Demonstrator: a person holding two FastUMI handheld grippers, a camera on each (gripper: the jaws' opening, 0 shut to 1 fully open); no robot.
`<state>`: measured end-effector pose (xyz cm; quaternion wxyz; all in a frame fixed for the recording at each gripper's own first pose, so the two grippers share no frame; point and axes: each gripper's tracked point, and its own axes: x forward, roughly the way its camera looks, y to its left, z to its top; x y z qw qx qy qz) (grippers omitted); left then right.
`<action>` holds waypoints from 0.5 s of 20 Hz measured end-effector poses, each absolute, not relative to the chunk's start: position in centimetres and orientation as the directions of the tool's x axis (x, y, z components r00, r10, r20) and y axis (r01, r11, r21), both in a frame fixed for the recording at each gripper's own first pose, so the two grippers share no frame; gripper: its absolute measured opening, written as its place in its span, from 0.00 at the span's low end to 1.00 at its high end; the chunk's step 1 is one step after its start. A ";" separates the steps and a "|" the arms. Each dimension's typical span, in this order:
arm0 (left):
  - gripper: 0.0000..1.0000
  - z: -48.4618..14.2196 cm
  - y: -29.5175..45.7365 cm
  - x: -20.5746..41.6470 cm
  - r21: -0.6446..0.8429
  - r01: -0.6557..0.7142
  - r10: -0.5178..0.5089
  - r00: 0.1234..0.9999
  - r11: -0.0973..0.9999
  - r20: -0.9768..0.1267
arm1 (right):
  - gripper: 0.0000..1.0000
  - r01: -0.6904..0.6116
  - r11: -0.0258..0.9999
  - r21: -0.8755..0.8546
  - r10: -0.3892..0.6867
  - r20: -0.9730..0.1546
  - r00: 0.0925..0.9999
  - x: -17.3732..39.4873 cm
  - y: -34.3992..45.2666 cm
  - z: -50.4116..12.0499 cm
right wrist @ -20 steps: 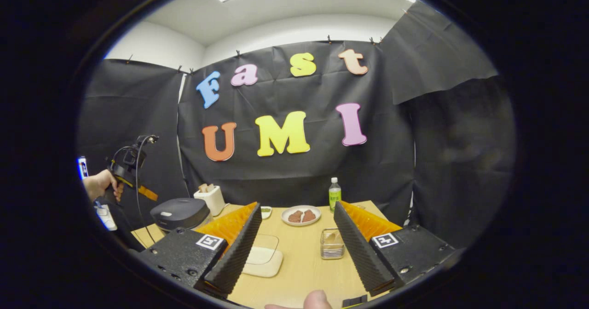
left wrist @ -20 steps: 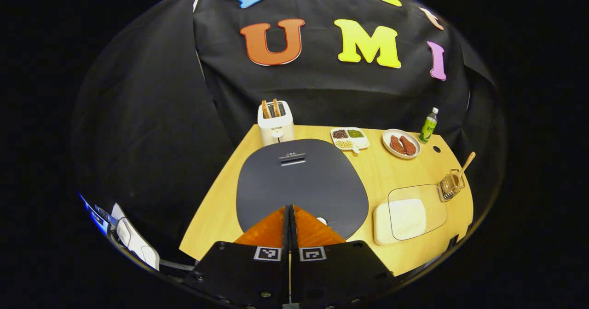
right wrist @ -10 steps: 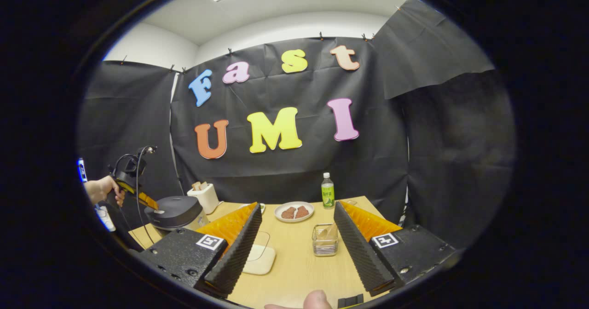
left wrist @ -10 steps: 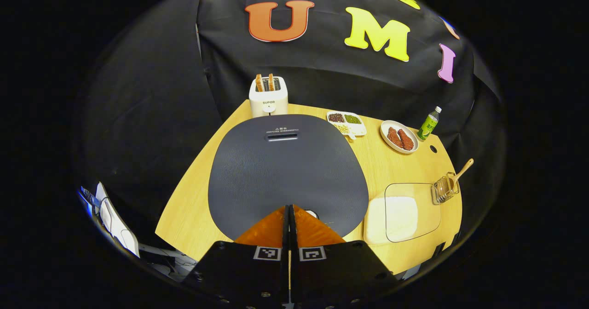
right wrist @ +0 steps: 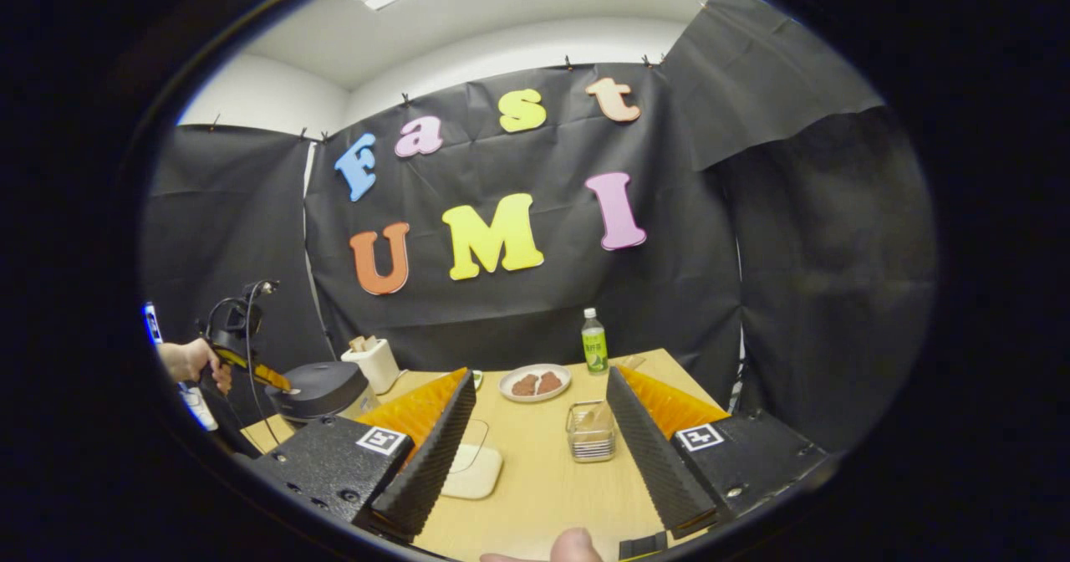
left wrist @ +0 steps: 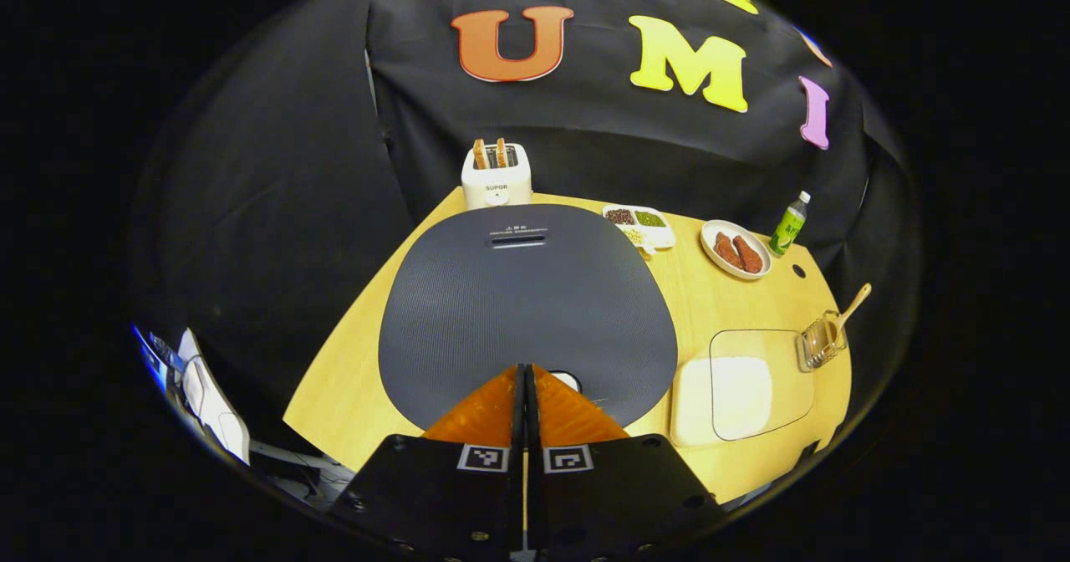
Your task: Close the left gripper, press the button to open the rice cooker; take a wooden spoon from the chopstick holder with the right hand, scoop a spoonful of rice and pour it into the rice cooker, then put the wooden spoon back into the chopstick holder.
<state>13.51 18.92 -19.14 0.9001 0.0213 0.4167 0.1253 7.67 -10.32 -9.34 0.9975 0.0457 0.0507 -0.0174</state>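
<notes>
Button sits just beside left tool tips.

Left gripper view: looking steeply down from close above the rice cooker, its lid spreading across mid-picture, the table stretching beyond toward the booth wall. Right gripper view: sitting low near the table's front edge, facing level across it toward the wall, farther from the rice cooker. Sharing the cooker, the toaster, the chopstick holder and the tabletop.
</notes>
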 end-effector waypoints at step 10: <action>0.01 -3.0 19.6 17.5 0.208 -0.284 0.336 0.897 0.936 -0.286 | 1.00 0.058 0.996 0.064 -0.055 -0.051 0.997 6.9 -11.5 -7.4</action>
